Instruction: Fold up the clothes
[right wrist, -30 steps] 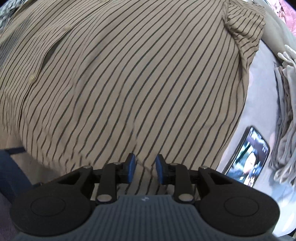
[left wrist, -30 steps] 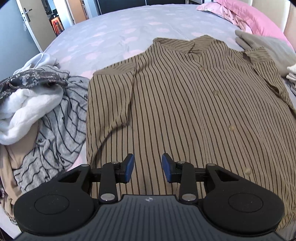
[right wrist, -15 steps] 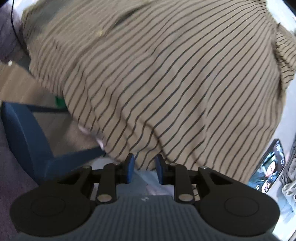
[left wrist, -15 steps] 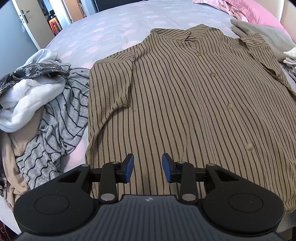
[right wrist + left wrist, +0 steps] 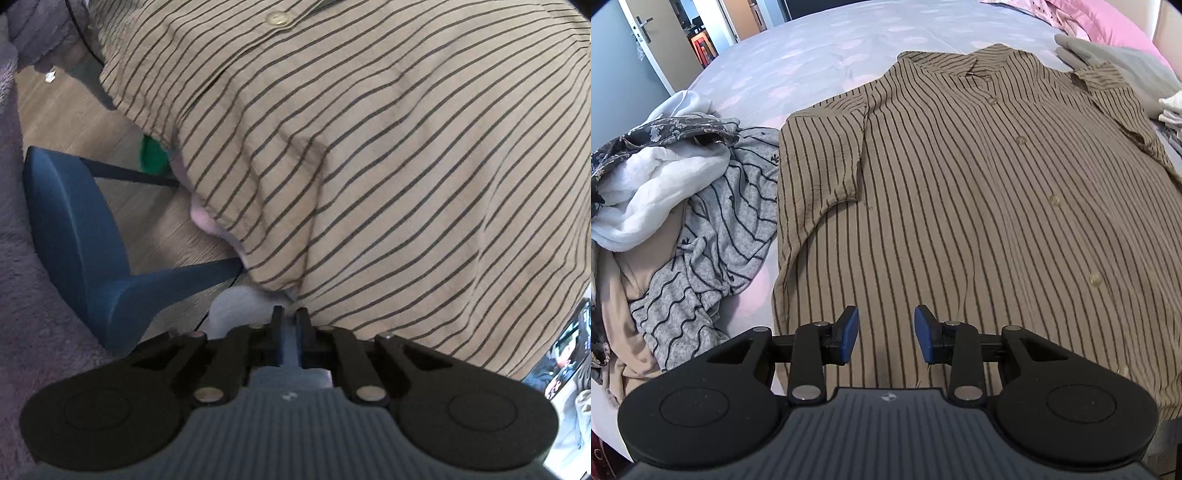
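A tan shirt (image 5: 960,192) with thin dark stripes lies buttoned and spread flat on the bed, collar at the far end. My left gripper (image 5: 885,334) hovers open over its near hem, left of the button line, with nothing between the blue pads. In the right wrist view the shirt (image 5: 406,166) drapes over the bed's edge. My right gripper (image 5: 290,314) points down at the hem's lower corner. Its jaws stand a narrow slit apart and are opening. Only grey sheet shows in the slit; the hem lies just past the tips.
A heap of unfolded clothes (image 5: 676,221) lies left of the shirt. Pink pillows (image 5: 1100,18) and grey folded cloth (image 5: 1123,62) sit at the far right. A blue chair (image 5: 81,236) stands on the wooden floor below the bed edge. A phone (image 5: 565,350) lies at the right.
My right gripper slid from over the shirt's body to its hem corner at the bed edge, rolled, and its jaws narrowed to a slit. The left gripper drew back slightly and stayed open.
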{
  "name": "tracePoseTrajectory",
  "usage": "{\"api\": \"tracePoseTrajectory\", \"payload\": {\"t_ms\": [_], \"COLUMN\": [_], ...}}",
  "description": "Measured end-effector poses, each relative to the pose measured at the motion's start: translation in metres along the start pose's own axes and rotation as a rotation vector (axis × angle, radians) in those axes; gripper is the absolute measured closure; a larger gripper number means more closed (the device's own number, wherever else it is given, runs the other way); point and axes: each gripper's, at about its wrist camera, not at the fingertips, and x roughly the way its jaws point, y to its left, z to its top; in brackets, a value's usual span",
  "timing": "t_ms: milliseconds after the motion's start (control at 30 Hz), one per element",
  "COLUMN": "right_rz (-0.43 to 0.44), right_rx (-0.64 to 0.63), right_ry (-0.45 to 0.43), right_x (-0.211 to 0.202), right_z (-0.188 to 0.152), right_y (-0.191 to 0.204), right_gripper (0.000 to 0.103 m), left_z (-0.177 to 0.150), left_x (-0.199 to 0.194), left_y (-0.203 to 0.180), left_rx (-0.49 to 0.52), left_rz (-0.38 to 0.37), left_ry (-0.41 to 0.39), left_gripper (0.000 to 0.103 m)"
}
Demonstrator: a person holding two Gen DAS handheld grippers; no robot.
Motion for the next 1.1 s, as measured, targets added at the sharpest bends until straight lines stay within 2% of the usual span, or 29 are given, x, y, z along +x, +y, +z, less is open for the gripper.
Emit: {"api": "tracePoseTrajectory", "payload": {"t_ms": [100, 200, 433, 600, 700, 800, 967, 1100], "right_rz": [-0.038, -0.094, -0.208, -0.302, -0.241, -0.244, -0.234, -0.233], "right_rx": [-0.033, -0.073, -0.15, -0.157, -0.055, -0.022, -0.069, -0.104], "right_ry": [-0.027, -0.072, -0.161, -0.241, -0.279, -0.3, -0.319, -0.337], "right_x": [-0.008, -0.021, -0.031, -0.038, -0.043, -0.041, -0.037, -0.042], "right_z": [0.004, 0.012, 0.034, 0.054, 0.078, 0.101, 0.131, 0.147], "right_y": [0.007, 0.012, 0.014, 0.017, 0.015, 0.022, 0.037, 0.047], "right_gripper": [0.091, 0.082, 0.078, 0.07, 0.07, 0.07, 0.068, 0.065], "left_z": [-0.007, -0.015, -0.043, -0.065, -0.079, -0.095, -0.115, -0.125], "left_x": [-0.002, -0.006, -0.012, -0.018, -0.021, -0.025, -0.027, -0.021], "left_y": [0.003, 0.009, 0.032, 0.048, 0.06, 0.073, 0.09, 0.094], "left_rx": [0.005, 0.009, -0.046, -0.064, -0.062, -0.082, -0.122, -0.146], "left_rz": [0.006, 0.011, 0.005, 0.035, 0.019, 0.023, 0.005, -0.078], "left_ry": [0.008, 0.011, 0.054, 0.069, 0.081, 0.081, 0.094, 0.123], "left_gripper": [0.068, 0.067, 0.067, 0.067, 0.067, 0.066, 0.064, 0.062]}}
